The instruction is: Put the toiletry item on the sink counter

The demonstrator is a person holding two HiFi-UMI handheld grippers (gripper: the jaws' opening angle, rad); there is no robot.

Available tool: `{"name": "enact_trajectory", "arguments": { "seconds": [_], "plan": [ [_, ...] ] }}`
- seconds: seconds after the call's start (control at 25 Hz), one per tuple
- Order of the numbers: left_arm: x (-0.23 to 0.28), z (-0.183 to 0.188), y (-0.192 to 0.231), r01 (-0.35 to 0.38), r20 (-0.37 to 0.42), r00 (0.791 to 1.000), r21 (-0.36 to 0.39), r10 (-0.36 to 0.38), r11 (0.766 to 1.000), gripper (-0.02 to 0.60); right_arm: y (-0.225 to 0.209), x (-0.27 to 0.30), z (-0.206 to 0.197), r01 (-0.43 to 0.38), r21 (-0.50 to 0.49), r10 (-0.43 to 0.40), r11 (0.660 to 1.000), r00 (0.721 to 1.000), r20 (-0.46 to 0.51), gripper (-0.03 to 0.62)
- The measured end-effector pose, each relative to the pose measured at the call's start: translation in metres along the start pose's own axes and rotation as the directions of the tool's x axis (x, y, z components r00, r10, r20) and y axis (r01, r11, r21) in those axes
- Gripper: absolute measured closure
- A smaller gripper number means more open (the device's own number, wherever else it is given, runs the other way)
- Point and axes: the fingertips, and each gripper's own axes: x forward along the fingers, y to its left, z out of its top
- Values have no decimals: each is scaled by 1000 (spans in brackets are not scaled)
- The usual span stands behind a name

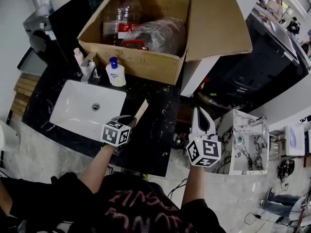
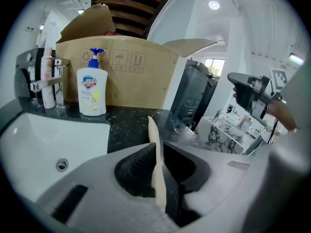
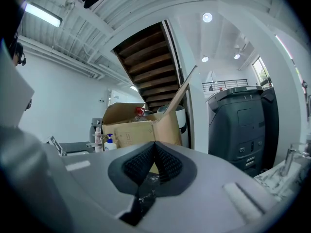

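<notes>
My left gripper [image 1: 130, 122] is shut on a thin, flat beige toiletry item [image 1: 141, 111] that sticks out forward between the jaws. It hangs over the black marble sink counter [image 1: 155, 130], just right of the white basin [image 1: 73, 108]. In the left gripper view the beige item [image 2: 152, 130] stands edge-on between the dark pads [image 2: 138, 166]. My right gripper [image 1: 201, 114] is shut with nothing in it, off the counter's right edge. In the right gripper view its pads [image 3: 141, 164] meet with no gap.
A white soap pump bottle [image 1: 115, 73] [image 2: 92, 89] stands behind the basin beside the faucet [image 1: 87, 67] and a small tube [image 2: 47, 81]. A large open cardboard box [image 1: 141, 62] fills the counter's back. A marble-patterned shelf unit [image 1: 243, 140] stands lower right.
</notes>
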Motion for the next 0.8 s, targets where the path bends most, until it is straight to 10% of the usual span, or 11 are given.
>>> {"name": "enact_trajectory", "arguments": {
  "seconds": [0.8],
  "plan": [
    [-54,59,-9,-31,166,986,75,18,997,563,24,-6,12,-29,-3,29,1000,999,28,582]
  ]
}}
